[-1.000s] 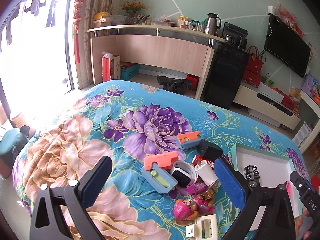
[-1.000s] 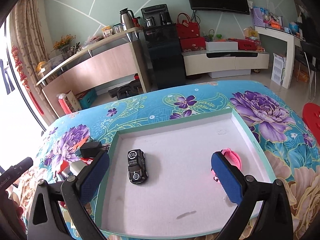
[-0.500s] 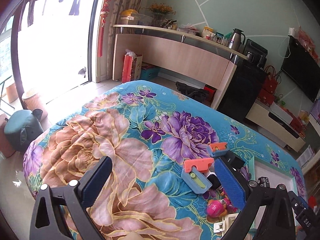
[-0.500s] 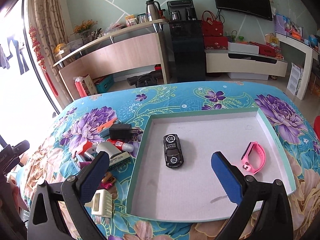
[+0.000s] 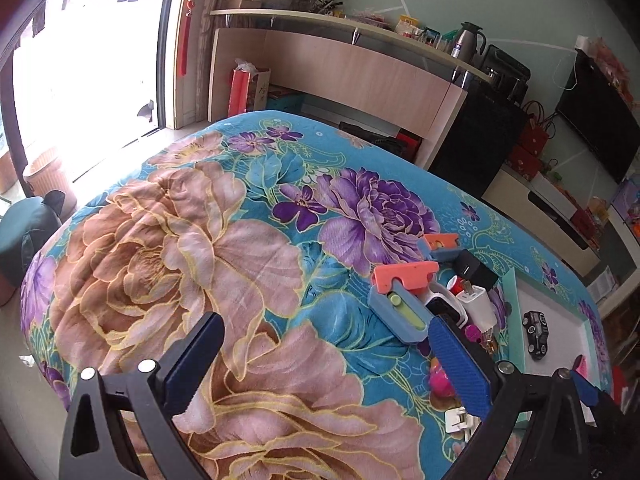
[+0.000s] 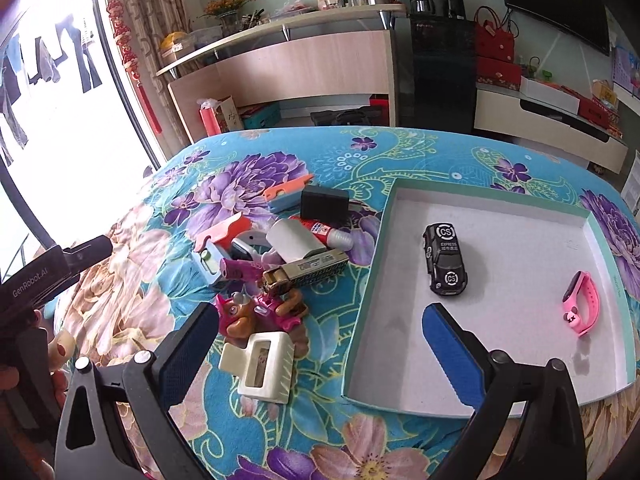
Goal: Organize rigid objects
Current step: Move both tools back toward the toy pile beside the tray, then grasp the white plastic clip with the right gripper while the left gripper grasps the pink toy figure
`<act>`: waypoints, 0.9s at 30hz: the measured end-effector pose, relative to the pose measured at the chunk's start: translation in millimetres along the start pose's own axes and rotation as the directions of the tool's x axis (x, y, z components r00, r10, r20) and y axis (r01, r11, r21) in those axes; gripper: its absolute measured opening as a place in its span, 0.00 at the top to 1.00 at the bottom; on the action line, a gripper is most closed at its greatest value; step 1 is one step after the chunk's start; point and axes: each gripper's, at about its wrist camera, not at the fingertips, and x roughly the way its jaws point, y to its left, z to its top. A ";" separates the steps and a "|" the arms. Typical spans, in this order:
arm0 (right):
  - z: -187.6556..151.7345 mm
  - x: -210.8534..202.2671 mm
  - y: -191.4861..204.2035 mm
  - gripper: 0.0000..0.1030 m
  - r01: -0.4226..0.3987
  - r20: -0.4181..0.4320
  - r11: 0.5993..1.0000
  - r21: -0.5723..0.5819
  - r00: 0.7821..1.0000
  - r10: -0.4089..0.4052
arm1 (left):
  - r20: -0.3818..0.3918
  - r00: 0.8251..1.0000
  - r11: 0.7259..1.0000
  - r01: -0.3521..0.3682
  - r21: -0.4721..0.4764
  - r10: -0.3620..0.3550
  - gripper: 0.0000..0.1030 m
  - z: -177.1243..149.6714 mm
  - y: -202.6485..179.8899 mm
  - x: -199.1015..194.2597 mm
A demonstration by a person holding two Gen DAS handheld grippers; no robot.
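Two wrist views over a table draped in a floral cloth (image 6: 360, 152). The right gripper (image 6: 316, 344) hung with its jaws spread wide and nothing between them, straddling the left wall of the shallow white tray (image 6: 366, 292). The left gripper (image 5: 328, 360) was likewise wide open and empty, poised over bare cloth toward the table's left side, well apart from the clutter.

Inside the tray lay a black toy car (image 6: 445, 258) near the middle and a pink wristband (image 6: 581, 298) toward the right wall. The unsorted pile sat on the cloth just beside the tray's left wall: a cream hair claw clip (image 6: 262, 364) nearest the table's near edge, touching a pink toy pup figure (image 6: 256, 312); behind these a gold patterned lighter (image 6: 308, 270), a white charger (image 6: 294, 240), a glue tube (image 6: 328, 234), a black adapter (image 6: 324, 202) and two orange-and-blue cutters (image 6: 218, 240).

The step in hand was judged to be choosing the next piece for the tray. The clip, outermost and flat, looked the easiest choice. A good grasp would probably close across its narrow sides, descending straight down so the left finger cleared the pup figure; lifting vertically before crossing the tray wall should keep the pile undisturbed.
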 end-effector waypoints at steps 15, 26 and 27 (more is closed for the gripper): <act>-21.1 27.3 39.1 0.11 -0.080 -0.112 0.990 -0.115 0.991 0.067 | -0.135 0.990 0.999 0.032 0.009 -0.031 0.00 -16.7 -0.3 29.5; -28.8 47.3 37.8 0.27 -0.066 -0.168 0.993 -0.100 0.985 0.048 | -0.200 0.976 0.996 0.091 0.016 -0.086 0.00 -24.6 -11.7 41.9; -29.1 48.6 36.7 0.28 -0.065 -0.172 0.993 -0.095 0.984 0.048 | -0.204 0.974 0.995 0.102 0.016 -0.097 0.00 -25.3 -13.4 43.1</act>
